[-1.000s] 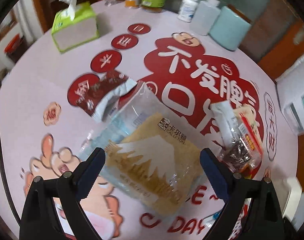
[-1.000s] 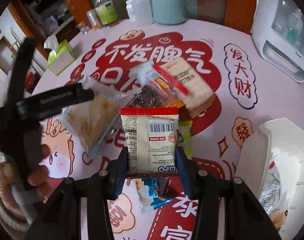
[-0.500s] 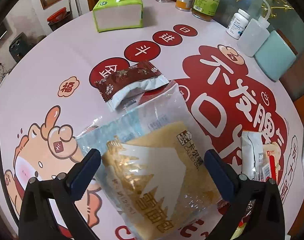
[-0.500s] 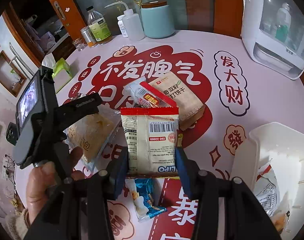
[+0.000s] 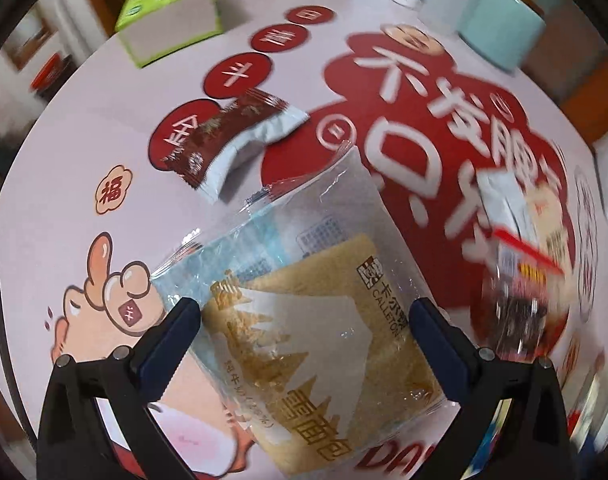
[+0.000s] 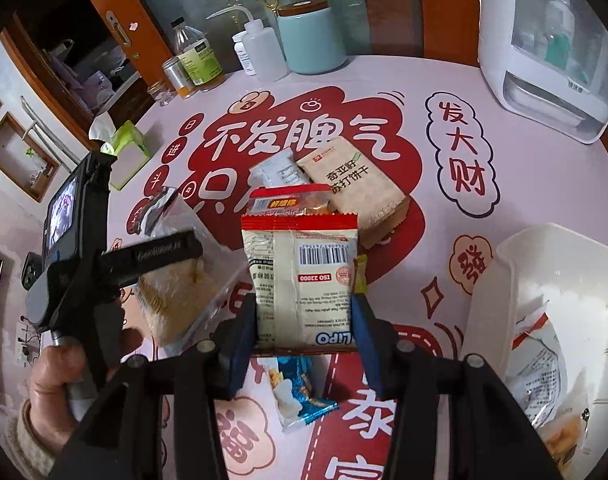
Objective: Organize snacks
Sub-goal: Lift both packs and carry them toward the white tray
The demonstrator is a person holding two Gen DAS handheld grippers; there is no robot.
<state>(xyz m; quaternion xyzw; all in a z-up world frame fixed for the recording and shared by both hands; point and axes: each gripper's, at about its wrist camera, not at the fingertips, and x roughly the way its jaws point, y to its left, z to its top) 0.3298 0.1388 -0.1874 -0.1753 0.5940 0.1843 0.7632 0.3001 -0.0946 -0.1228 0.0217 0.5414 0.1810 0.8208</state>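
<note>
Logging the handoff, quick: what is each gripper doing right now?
Left gripper: open, fingers straddling the bread bag.
Right gripper: shut on the red-topped snack packet.

Outside the white plastic bin [image 6: 483,300] lie eight snacks: one cream packet with a red top edge [image 6: 300,280], one clear bag of bread [image 6: 176,292], one brown-and-silver foil packet [image 6: 152,212], one beige cracker pack [image 6: 355,184], one small white sachet [image 6: 278,170], one clear red-edged packet [image 6: 292,202], one blue foil packet [image 6: 300,396] and one yellow-green sweet [image 6: 359,276]. Inside the bin, at least two crumpled wrappers [image 6: 535,344] show. Well away from the bin stand one green-labelled glass bottle [image 6: 198,60], one white squeeze bottle [image 6: 264,52], one white pill bottle [image 6: 244,54], one pale-blue ceramic jar [image 6: 307,40], one metal can [image 6: 176,78] and one green tissue box [image 6: 130,152].
</note>
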